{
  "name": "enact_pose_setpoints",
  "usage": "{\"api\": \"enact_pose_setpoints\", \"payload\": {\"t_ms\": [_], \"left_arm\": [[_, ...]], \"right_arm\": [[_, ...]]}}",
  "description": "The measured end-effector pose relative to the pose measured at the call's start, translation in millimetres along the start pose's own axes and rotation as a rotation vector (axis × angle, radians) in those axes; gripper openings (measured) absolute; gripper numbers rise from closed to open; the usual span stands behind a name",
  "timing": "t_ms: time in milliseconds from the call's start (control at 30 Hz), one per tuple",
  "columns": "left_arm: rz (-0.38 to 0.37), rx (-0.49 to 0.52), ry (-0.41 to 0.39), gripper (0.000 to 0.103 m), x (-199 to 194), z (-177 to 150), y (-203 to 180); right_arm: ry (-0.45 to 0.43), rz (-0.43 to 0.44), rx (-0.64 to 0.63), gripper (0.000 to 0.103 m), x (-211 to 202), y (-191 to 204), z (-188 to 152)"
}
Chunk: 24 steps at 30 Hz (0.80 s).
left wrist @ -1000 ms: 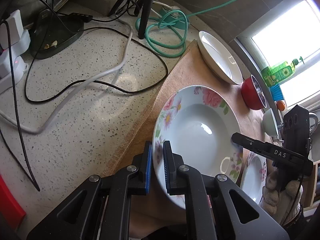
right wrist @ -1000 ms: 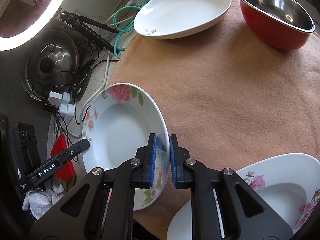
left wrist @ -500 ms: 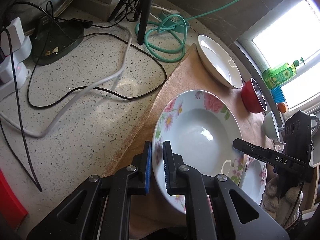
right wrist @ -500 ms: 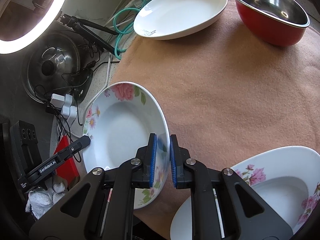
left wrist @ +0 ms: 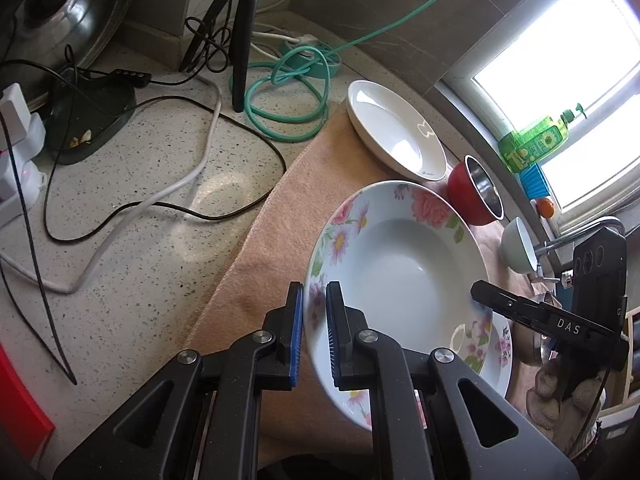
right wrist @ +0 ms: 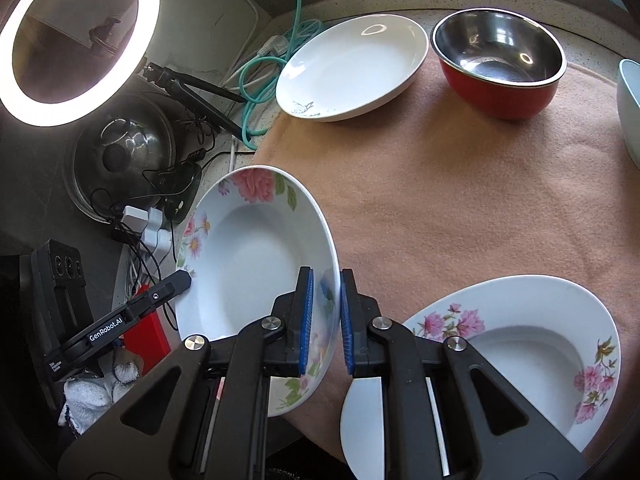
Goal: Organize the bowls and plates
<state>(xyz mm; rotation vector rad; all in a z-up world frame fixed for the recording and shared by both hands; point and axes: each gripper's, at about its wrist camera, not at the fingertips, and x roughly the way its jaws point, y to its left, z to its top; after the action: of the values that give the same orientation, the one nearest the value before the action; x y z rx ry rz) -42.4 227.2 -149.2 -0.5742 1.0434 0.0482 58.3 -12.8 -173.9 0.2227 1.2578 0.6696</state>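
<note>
Speckled stone tabletop (left wrist: pixel 132 208) carries a tan cloth (right wrist: pixel 460 200). Both tongs, left (left wrist: pixel 314 320) and right (right wrist: pixel 323 312), pinch opposite rims of one floral deep plate (right wrist: pixel 248 264), held clear above it. Second floral plate (right wrist: pixel 520 332), plain white plate (right wrist: pixel 352 68) and red steel bowl (right wrist: pixel 500 60) lie apart; judged: nothing stacked.

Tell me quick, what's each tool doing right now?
Left tool: shut on the rim of the floral plate.
Right tool: shut on the opposite rim of the same plate.
</note>
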Motion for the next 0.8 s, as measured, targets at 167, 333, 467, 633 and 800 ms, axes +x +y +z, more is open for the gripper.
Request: {"api": "enact_pose_setpoints", "payload": {"t_ms": [167,333,467,633,800], "left_arm": [[-0.032,0.048,0.005,0.009,2,-2,-25],[-0.066,0.099,0.021,0.009,8,-8,-50],[-0.088,0.144,0.039,0.009,13,-16,-70],[-0.109,0.188,0.062,0.009,21,-27,-92],[-0.122,0.232,0.092,0.009,29,-38,-111]], "right_arm": [[-0.033,-0.007,0.04,0.013,-25,-16,-11],[-0.056,-0.032,0.084,0.013,-46,-37,-27],[-0.074,-0.05,0.128,0.013,-62,-54,-42],[-0.099,-0.071,0.169,0.013,-80,-72,-58],[-0.113,-0.093,0.206,0.013,-93,-89,-72]]}}
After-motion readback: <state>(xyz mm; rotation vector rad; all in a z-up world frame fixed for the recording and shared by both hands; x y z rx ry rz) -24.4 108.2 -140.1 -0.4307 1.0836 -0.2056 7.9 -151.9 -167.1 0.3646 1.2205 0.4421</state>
